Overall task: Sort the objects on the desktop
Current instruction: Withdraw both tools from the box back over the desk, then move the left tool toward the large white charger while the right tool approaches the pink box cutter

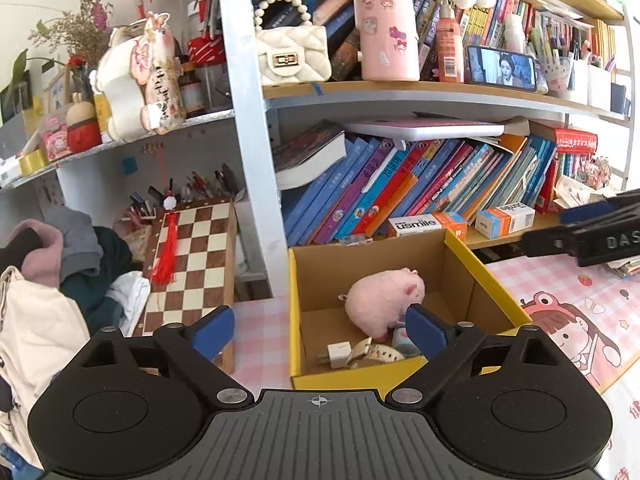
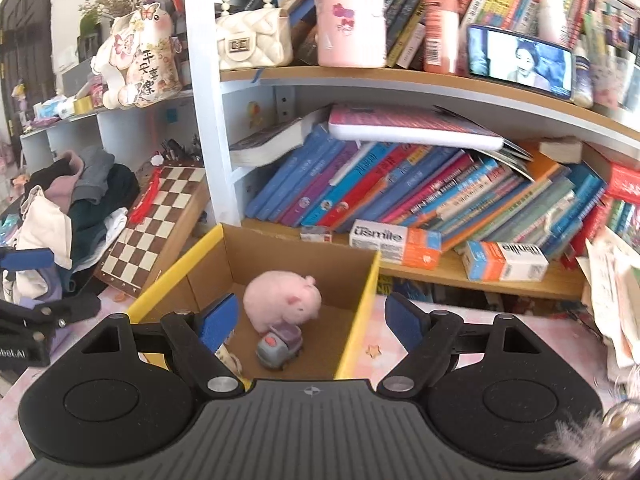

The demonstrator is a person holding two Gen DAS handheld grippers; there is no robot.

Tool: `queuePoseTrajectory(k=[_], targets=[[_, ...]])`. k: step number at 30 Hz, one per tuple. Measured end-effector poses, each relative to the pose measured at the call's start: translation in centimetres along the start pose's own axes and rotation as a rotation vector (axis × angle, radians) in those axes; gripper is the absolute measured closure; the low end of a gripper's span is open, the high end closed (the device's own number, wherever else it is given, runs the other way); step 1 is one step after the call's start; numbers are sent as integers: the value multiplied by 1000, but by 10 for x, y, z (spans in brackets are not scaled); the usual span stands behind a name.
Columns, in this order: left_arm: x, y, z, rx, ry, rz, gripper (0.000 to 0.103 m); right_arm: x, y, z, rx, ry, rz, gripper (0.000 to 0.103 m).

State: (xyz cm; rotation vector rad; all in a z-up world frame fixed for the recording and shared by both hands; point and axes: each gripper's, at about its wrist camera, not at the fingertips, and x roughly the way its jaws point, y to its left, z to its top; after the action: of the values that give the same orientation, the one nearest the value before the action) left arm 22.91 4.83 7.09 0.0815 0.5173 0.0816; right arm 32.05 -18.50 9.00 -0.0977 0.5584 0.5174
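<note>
A cardboard box with yellow rims (image 1: 294,300) (image 2: 360,304) stands on the desk against the bookshelf. Inside it lies a pink plush pig (image 1: 380,300) (image 2: 280,300). In front of the pig are a white charger plug (image 1: 338,354), a beige watch-like strap (image 1: 376,354) and a small grey toy car (image 2: 278,346). My left gripper (image 1: 320,330) hovers over the box's near edge, open, with nothing between its blue pads. My right gripper (image 2: 312,320) is open too, straddling the box's right wall, and holds nothing. Its black body also shows at the right edge (image 1: 580,236) of the left wrist view.
A folded chessboard (image 1: 192,264) leans left of the box beside a pile of clothes (image 1: 60,272). Slanted books (image 2: 400,192) and toothpaste boxes (image 2: 396,244) fill the shelf behind. A phone (image 2: 520,60) plays on the upper shelf. A pink cartoon tablecloth (image 1: 580,312) covers the desk.
</note>
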Motion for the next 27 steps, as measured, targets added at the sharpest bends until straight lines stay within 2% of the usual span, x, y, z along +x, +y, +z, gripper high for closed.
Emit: queuePoseTrajectory(k=[11, 27], targets=[[-17, 16, -29, -22, 47, -21, 5, -25, 16, -43, 31, 49, -55, 20], [-30, 23, -79, -24, 143, -71, 5, -38, 45, -104, 76, 150, -79, 19]])
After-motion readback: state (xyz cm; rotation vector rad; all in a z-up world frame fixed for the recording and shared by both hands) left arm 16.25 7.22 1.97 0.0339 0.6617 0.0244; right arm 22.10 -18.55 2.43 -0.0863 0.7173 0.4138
